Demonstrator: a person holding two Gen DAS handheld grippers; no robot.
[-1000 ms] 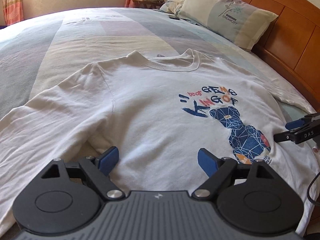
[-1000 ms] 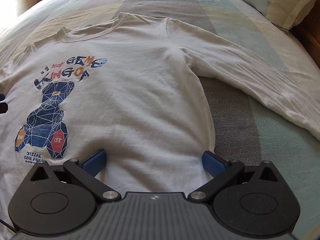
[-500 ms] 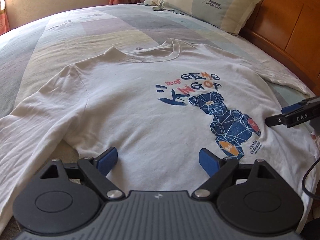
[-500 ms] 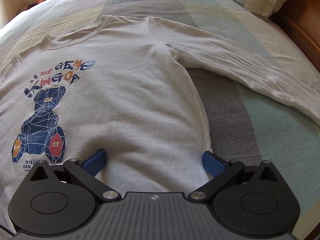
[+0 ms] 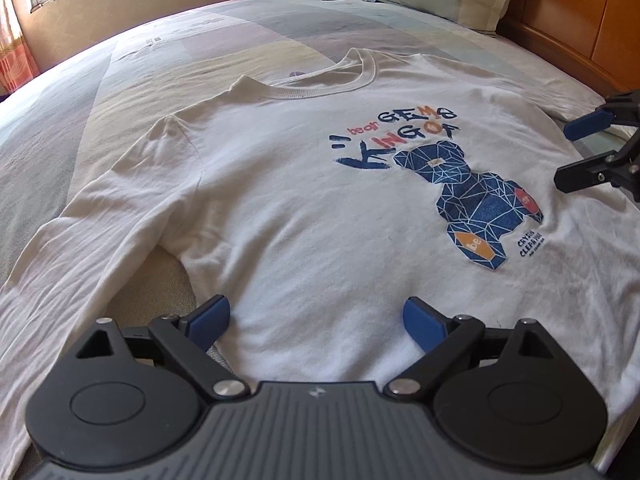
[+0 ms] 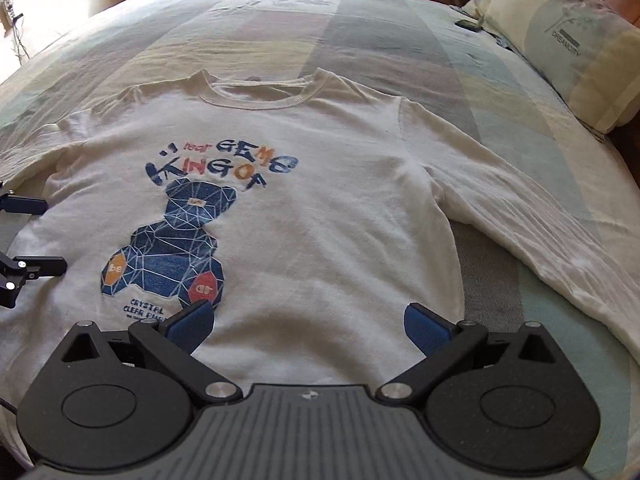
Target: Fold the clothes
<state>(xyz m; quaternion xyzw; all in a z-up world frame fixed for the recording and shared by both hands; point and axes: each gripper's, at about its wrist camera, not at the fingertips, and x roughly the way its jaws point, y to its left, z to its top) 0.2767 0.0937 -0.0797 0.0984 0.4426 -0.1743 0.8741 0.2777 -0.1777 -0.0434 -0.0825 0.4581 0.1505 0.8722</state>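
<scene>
Our left tongs (image 5: 316,318) hang over the hem end of the shirt (image 5: 304,184), jaws apart and opening wider, cloth under the gap but nothing pinched. Our right tongs (image 6: 308,320) are spread wide too, over the hem beside the shirt's right edge, gripping nothing. Compared with a second ago, both views have swung: the shirt now sits nearly square ahead of the right tongs, collar (image 6: 260,94) straight out in front, where before it lay skewed off to the left. We read that as lining up for a first fold, which has not begun; the shirt lies flat, print (image 6: 180,232) up, on the bed (image 6: 380,32). Its long axis runs away from the tongs, hem nearest, collar farthest. One sleeve (image 6: 528,216) trails out to the right of the right tongs, the other (image 5: 80,232) to the left of the left tongs. A pillow (image 6: 568,44) lies beyond, far right.
</scene>
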